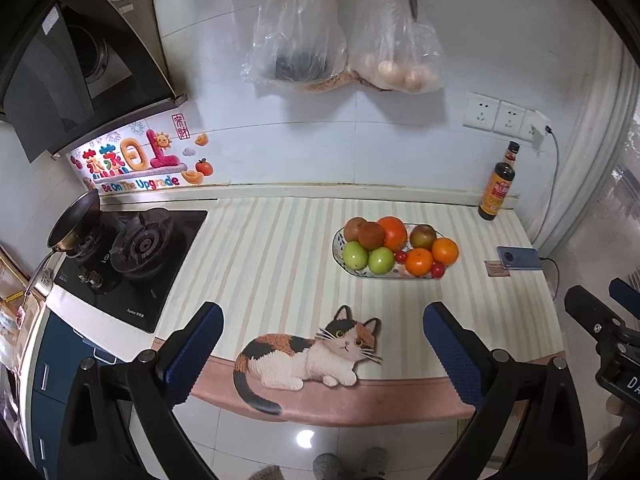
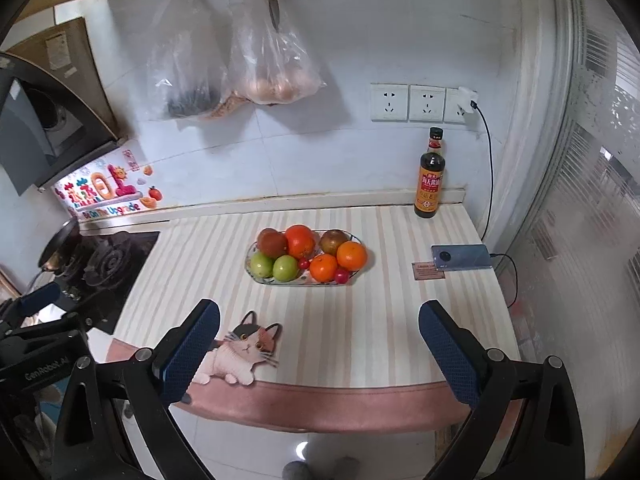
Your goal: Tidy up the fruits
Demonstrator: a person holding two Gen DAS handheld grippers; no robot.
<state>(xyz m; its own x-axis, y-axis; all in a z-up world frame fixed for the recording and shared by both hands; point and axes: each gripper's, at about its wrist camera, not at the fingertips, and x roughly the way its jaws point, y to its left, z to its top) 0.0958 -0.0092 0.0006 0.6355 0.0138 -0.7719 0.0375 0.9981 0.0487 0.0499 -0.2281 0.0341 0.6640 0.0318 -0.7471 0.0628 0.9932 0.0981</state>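
Both grippers, left [image 1: 323, 344] and right [image 2: 319, 344], gape empty near the mat [image 2: 360, 320]; far plate [image 1: 340, 258] fruit looks firm, round, roll-prone, so grab mid-body.

Striped counter [image 2: 360, 328] ahead of the tongs
Fruit plate [image 2: 256, 276] straight ahead, dark sauce bottle [image 2: 430, 184] far right, phone [image 2: 462, 257] right, gas hob [image 2: 108, 268] left
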